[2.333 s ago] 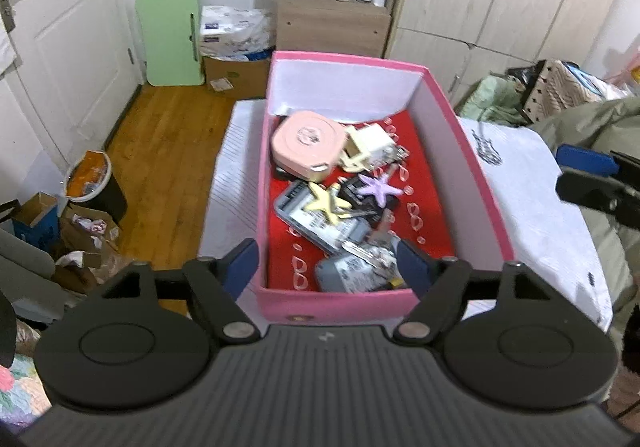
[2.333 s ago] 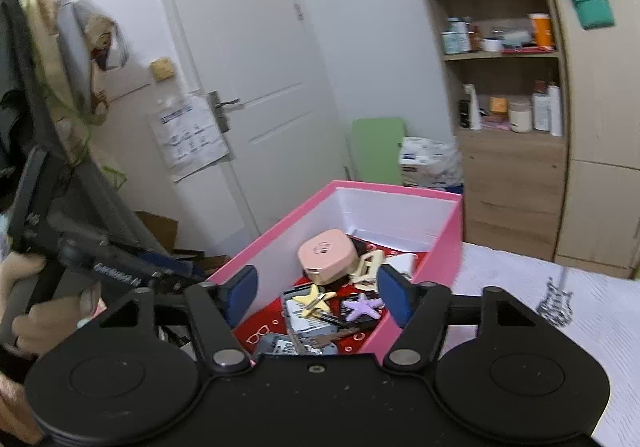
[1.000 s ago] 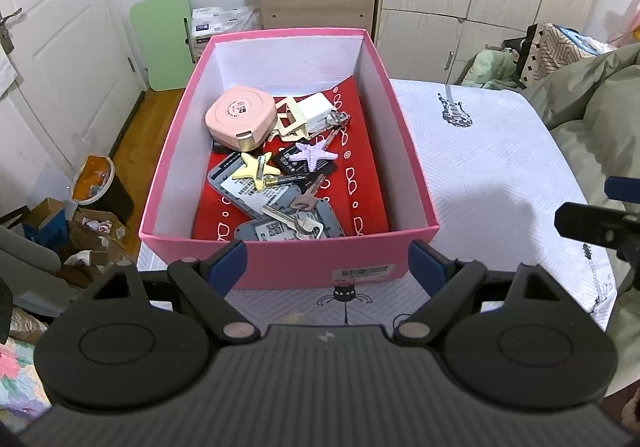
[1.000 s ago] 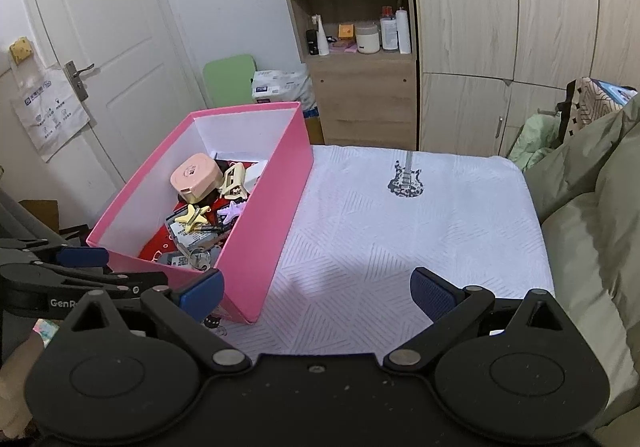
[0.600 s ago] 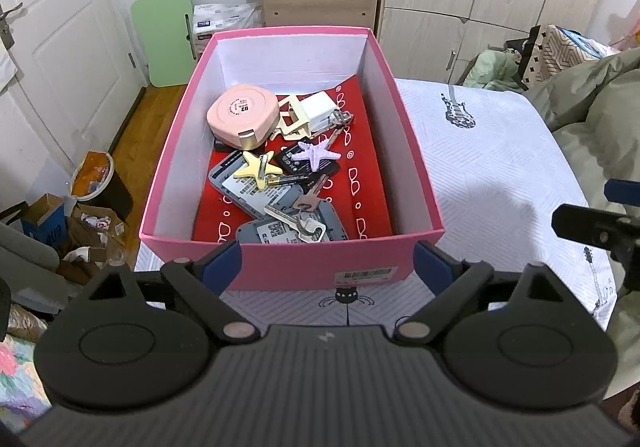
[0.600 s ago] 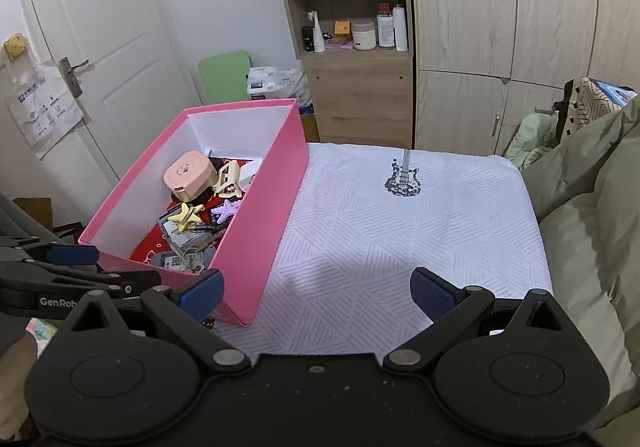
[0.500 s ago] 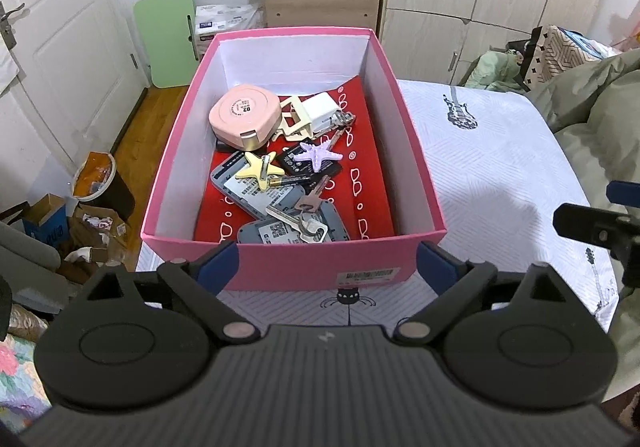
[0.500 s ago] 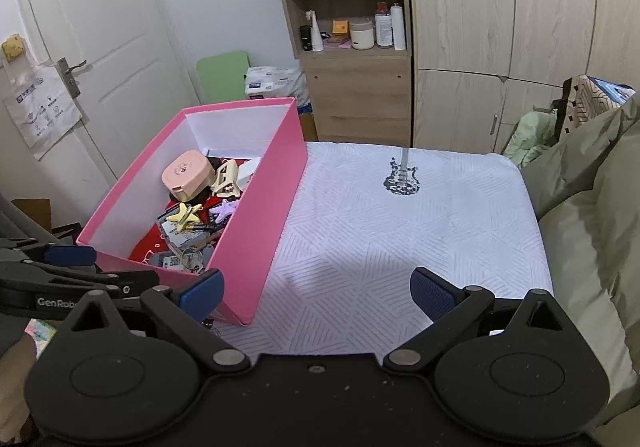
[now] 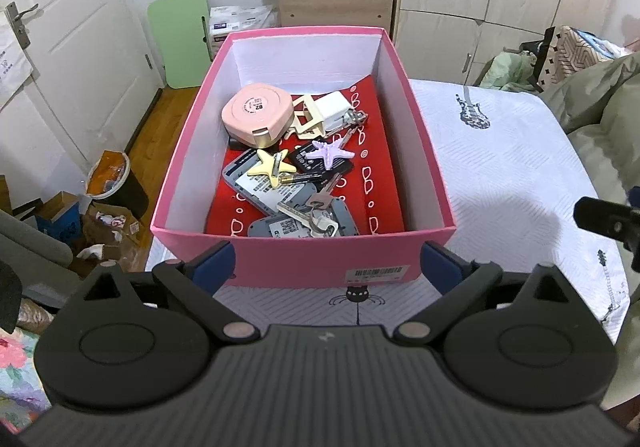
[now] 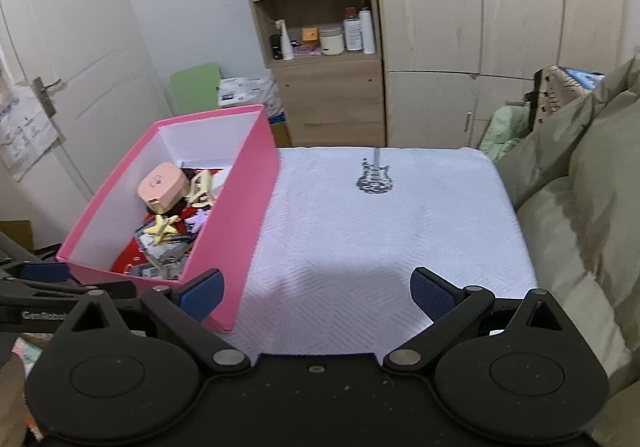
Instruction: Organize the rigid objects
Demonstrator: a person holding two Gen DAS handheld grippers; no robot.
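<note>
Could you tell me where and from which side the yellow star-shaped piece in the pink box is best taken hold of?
Probably from straight above, closing the left gripper across two opposite arms of the yellow star. It lies flat on top of the grey devices near the middle of the pink box, so its upper face is free, while the tall box walls block any sideways approach.

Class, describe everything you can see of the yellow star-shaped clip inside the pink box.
The yellow star clip is pale, glossy, plastic-looking, five-pointed, with a metal-looking clasp at its lower point. It lies flat near the middle of the pink box, resting on a grey phone-like device, just below the round pink case and left of the purple starfish. No tongs touch it.
</note>
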